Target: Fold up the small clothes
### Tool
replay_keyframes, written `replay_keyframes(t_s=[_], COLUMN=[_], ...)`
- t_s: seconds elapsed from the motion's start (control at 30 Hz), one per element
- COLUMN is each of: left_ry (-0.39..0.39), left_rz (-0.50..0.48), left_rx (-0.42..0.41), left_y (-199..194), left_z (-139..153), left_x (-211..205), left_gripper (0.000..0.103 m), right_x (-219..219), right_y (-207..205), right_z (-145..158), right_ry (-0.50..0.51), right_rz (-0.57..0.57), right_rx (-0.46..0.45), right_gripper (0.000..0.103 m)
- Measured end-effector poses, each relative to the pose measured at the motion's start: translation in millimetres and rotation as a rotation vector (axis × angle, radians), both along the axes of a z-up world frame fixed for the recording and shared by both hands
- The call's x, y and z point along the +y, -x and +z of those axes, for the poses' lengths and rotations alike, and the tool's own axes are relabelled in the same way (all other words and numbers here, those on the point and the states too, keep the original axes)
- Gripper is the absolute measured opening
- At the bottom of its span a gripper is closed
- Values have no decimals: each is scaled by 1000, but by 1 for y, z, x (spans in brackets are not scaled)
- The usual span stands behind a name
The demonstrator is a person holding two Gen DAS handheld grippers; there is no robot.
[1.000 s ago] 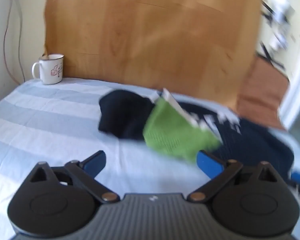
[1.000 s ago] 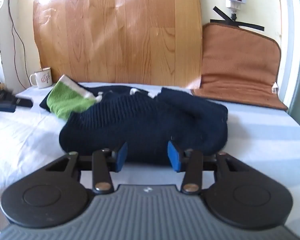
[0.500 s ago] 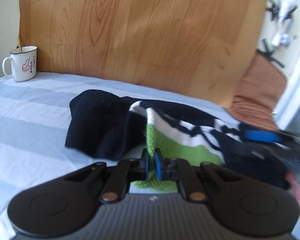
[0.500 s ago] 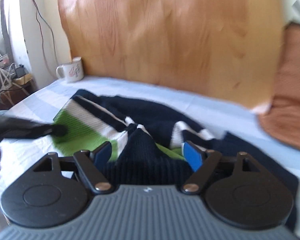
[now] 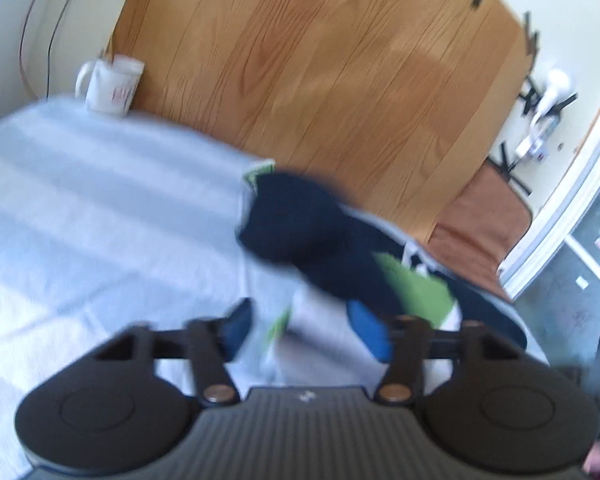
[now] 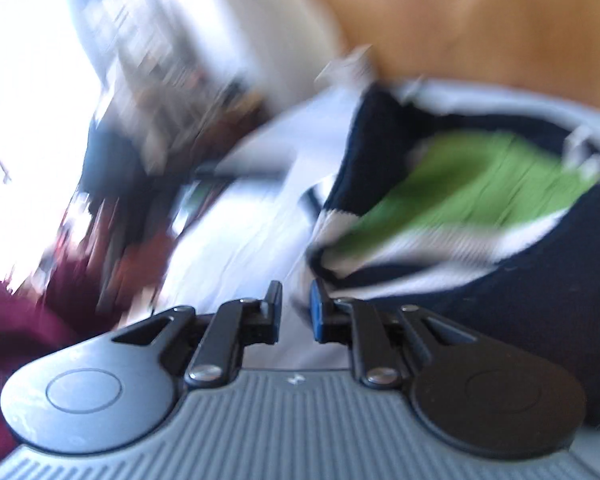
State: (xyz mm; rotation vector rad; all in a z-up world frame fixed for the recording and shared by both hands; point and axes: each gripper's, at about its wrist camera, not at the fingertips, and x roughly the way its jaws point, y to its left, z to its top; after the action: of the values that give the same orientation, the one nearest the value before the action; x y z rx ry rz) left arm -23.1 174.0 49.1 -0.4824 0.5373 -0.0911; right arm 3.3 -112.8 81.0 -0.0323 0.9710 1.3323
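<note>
A small knitted sweater (image 5: 332,240), navy with green and white stripes, lies crumpled on the light blue striped bed sheet (image 5: 80,200). My left gripper (image 5: 304,330) is open, just in front of the sweater's near edge, holding nothing. In the right wrist view the sweater (image 6: 480,200) fills the right side, blurred. My right gripper (image 6: 296,314) has its jaws close together with a narrow gap, at the sweater's striped hem; whether cloth is between them is unclear in the blur.
A white mug (image 5: 112,86) stands at the far left of the bed against a wooden board (image 5: 320,60). A brown cushion (image 5: 484,220) leans at the right. Maroon clothing (image 6: 4,320) shows at the left of the right wrist view.
My left gripper has opened and let go of the green hem, and tilted. My right gripper has narrowed and swung sharply, rolling to the left; both views are blurred by motion.
</note>
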Motion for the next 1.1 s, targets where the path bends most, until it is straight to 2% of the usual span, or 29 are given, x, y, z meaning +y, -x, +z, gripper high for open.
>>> replay_keyframes(t_s=[0.07, 0.13, 0.17, 0.2, 0.23, 0.3, 0.4, 0.47, 0.53, 0.6, 0.67, 0.7, 0.73, 0.77, 0.8, 0.9, 1.0, 1.1], left_ry=[-36, -48, -43, -36, -31, -22, 39, 62, 48, 27, -4, -29, -52, -67, -63, 12, 0, 2], left_rz=[-15, -24, -31, -37, -43, -41, -63, -82, -94, -126, -149, -149, -155, -159, -151, -116, -33, 36], left_rx=[-28, -22, -14, -3, 8, 38, 92, 108, 104, 82, 64, 64, 72, 95, 125, 143, 67, -1], left_y=[-3, -7, -9, -12, -14, -20, -29, -32, -31, -29, -29, -30, -32, -36, -40, -44, -31, -27], left_z=[7, 7, 5, 4, 1, -5, -15, -21, -20, -18, -17, -18, -20, -24, -28, -34, -20, -6], left_x=[-7, -15, -17, -20, -22, -26, -31, -35, -44, -55, -67, -71, -76, -77, -77, -61, -40, -18], left_gripper=[77, 88, 89, 89, 91, 95, 95, 95, 95, 97, 94, 82, 53, 36, 14, 12, 11, 12], right_x=[-1, -9, -11, -12, -10, 1, 30, 47, 55, 63, 64, 60, 57, 50, 40, -5, -74, -133], right_y=[9, -6, -20, -38, -54, -98, -172, -214, -239, -256, -261, -261, -260, -263, -270, -271, -270, -260], right_z=[5, 21, 29, 38, 44, 45, 19, -7, -33, -54, -56, -50, -44, -33, -25, 15, 45, 50], right_ry=[11, -27, -48, -55, -40, 57, 247, 344, 425, 485, 496, 486, 477, 450, 417, 284, 146, 118], right_rz=[10, -66, -125, -194, -273, -440, -602, -627, -620, -608, -598, -604, -625, -658, -709, -916, -1183, -1422], right_rx=[-65, -91, -120, -167, -230, -315, -300, -248, -174, -137, -134, -156, -177, -185, -201, -246, -260, -256], right_gripper=[18, 26, 30, 45, 65, 81, 84, 84, 84, 84, 74, 54, 28, 25, 23, 20, 20, 20])
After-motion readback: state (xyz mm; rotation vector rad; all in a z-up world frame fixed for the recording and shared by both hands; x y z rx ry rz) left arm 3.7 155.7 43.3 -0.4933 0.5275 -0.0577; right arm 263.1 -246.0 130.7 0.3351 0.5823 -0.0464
